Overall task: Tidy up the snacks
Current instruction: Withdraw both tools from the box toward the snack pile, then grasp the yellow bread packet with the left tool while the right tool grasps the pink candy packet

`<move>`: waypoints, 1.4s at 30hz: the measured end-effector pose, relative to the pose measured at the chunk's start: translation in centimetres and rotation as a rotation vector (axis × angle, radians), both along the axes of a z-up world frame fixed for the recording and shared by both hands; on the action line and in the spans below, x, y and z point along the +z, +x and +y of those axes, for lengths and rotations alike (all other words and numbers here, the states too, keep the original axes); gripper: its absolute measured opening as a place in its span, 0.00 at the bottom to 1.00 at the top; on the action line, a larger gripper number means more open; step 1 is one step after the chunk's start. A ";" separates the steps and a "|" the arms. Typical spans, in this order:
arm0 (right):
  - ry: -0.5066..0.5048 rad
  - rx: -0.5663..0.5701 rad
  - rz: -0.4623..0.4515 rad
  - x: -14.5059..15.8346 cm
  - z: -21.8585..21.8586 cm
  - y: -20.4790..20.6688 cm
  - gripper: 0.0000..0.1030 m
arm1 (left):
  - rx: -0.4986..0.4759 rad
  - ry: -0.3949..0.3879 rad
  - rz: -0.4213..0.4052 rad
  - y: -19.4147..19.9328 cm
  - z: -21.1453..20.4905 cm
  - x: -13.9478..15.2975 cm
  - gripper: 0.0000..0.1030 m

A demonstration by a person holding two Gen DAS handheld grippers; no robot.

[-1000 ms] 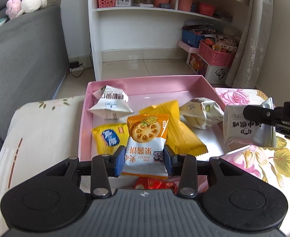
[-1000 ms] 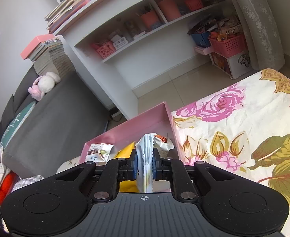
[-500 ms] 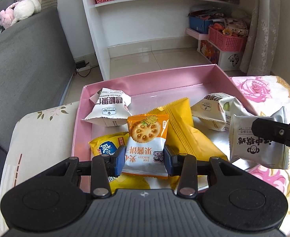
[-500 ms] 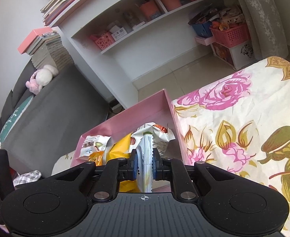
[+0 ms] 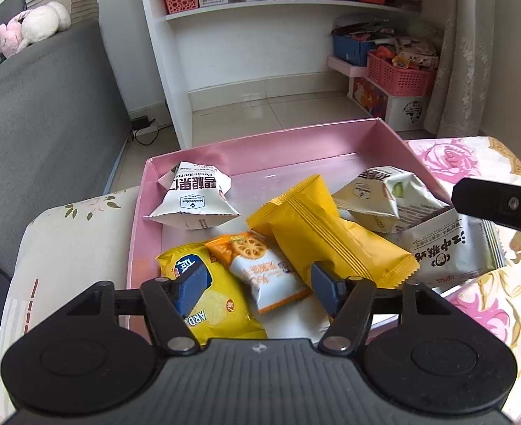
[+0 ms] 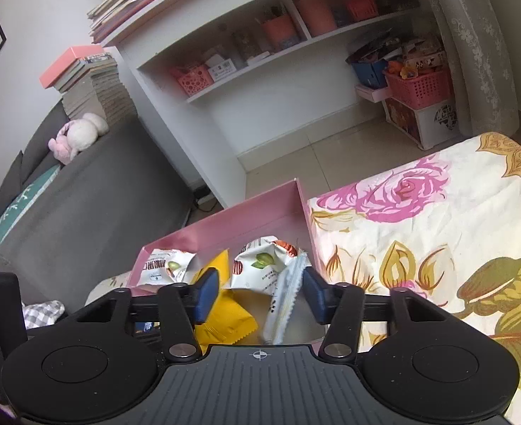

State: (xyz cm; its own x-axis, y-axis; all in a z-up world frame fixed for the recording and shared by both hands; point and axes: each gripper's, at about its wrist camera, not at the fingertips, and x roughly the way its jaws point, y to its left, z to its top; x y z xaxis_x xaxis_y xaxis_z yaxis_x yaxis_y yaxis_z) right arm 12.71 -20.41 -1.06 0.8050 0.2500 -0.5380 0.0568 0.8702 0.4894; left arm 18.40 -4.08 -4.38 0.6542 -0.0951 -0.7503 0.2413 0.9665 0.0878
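A pink box (image 5: pixel 260 148) on the table holds several snack packets. My left gripper (image 5: pixel 257 283) hangs over its near side with the jaws opening. The orange-and-white biscuit packet (image 5: pixel 264 269) lies loose below them on a yellow chip bag (image 5: pixel 218 294), touching neither pad. My right gripper (image 6: pixel 260 292) is at the box's right side (image 6: pixel 225 223), jaws opening too. The white cartoon packet (image 6: pixel 283 297) stands edge-on between them, free of both pads. In the left wrist view that packet (image 5: pixel 452 248) leans on the box's right rim.
Also in the box are a white pecan pack (image 5: pixel 193 194), two long yellow packs (image 5: pixel 331 233) and a white-green nut pack (image 5: pixel 388 198). A flowered tablecloth (image 6: pixel 437 230) spreads to the right. A grey sofa (image 5: pixel 40 113) and a white shelf (image 5: pixel 260 35) stand beyond.
Both grippers have let go. The biscuit packet dropped from the left gripper into the box, and the white packet slipped from the right gripper onto the box's right side.
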 end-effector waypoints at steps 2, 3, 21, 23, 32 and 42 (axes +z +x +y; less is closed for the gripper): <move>-0.012 0.005 0.002 0.2 0.0 -0.1 0.59 | -0.003 -0.005 -0.002 -0.3 0.2 0.2 0.69; -0.016 0.007 0.003 0.3 0.0 -0.2 0.60 | -0.007 -0.010 -0.002 -0.5 0.3 0.3 0.71; -0.081 0.089 -0.014 2.3 0.5 -3.2 0.87 | -0.013 -0.067 0.003 -5.0 3.2 1.0 0.91; -0.090 0.099 -0.014 2.3 0.6 -3.6 0.87 | -0.012 -0.063 0.007 -5.5 3.4 1.3 0.93; -0.142 0.140 0.001 2.2 0.8 -6.7 0.93 | -0.050 -0.097 0.007 -9.0 4.8 0.9 0.99; -0.240 0.202 0.019 0.9 2.2 -9.4 0.94 | -0.087 -0.131 0.016 -11.7 5.6 0.1 0.94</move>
